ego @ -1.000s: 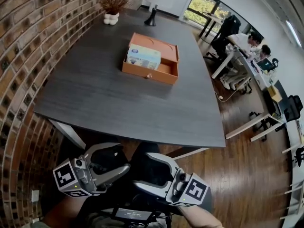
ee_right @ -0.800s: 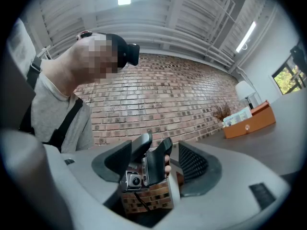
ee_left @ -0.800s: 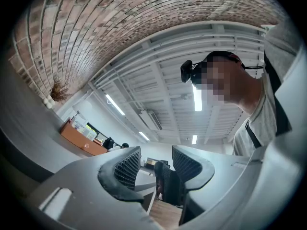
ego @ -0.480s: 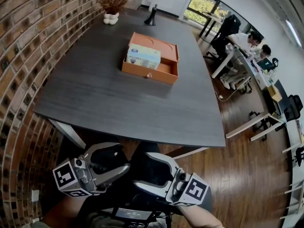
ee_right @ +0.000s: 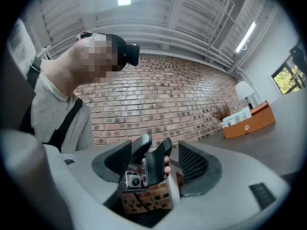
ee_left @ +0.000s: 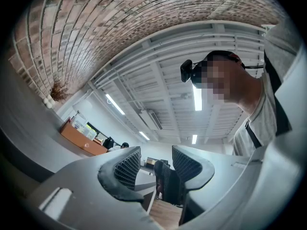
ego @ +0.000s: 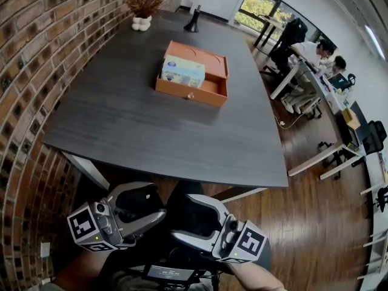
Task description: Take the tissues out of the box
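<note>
- Pale tissue pack [ego: 182, 72] sits in the orange box [ego: 193, 94], on the left gripper's side of it; the other side of the box is bare; nothing touches the pack
- Box stands out on the dark table [ego: 139, 132], well ahead of both grippers and above them; small knob on its near wall
- Left gripper [ego: 156, 204] hangs low by the person's lap, short of the table's near edge; jaws stand a narrow way apart with nothing between the pads, only the far office showing through the gap
- Right gripper [ego: 182, 217] hangs just beside it, tips turned toward the left one; jaws apart too and empty, the left gripper showing beyond them
- Brick wall [ego: 36, 71] runs along the left gripper's side; dried plant in a white pot [ego: 143, 14] stands at the table's far end; people at desks [ego: 315, 53] sit far off on the right gripper's side
</note>
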A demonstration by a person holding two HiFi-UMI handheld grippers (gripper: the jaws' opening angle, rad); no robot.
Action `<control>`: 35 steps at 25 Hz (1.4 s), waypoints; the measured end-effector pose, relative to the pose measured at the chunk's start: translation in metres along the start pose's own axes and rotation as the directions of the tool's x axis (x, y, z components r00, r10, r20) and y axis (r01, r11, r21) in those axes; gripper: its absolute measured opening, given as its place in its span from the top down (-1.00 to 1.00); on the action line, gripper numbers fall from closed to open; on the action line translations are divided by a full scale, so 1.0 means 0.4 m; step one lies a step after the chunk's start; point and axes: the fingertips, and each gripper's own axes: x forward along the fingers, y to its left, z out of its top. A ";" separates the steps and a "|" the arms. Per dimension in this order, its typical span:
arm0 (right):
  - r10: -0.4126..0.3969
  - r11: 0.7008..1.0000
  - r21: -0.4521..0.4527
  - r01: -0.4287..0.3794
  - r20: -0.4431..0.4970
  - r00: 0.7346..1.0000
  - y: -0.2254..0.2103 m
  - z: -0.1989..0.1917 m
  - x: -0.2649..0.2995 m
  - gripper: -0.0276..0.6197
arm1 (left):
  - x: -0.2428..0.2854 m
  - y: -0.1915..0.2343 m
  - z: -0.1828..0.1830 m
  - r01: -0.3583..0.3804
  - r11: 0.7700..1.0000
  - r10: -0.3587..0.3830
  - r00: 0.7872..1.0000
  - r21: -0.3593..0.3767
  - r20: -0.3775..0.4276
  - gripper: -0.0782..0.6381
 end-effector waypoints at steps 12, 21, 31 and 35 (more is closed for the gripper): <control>-0.017 1.000 0.017 0.016 0.010 1.000 -0.011 0.002 -0.001 -0.07 | 0.000 0.008 -0.001 -0.011 1.000 0.011 1.000 -0.003 -0.001 0.24; -0.045 0.998 0.053 0.043 0.031 0.999 -0.035 0.012 -0.009 -0.07 | 0.007 0.028 -0.012 -0.035 0.997 0.039 0.998 0.072 -0.056 0.24; -0.138 0.990 0.045 0.135 0.073 0.988 -0.107 0.035 -0.054 -0.07 | 0.075 0.111 0.025 0.003 0.954 0.073 0.967 0.299 -0.243 0.24; -0.131 0.991 0.051 0.126 0.103 0.986 -0.101 0.051 -0.055 -0.09 | 0.124 0.177 0.059 0.059 0.901 0.102 0.934 0.429 -0.342 0.24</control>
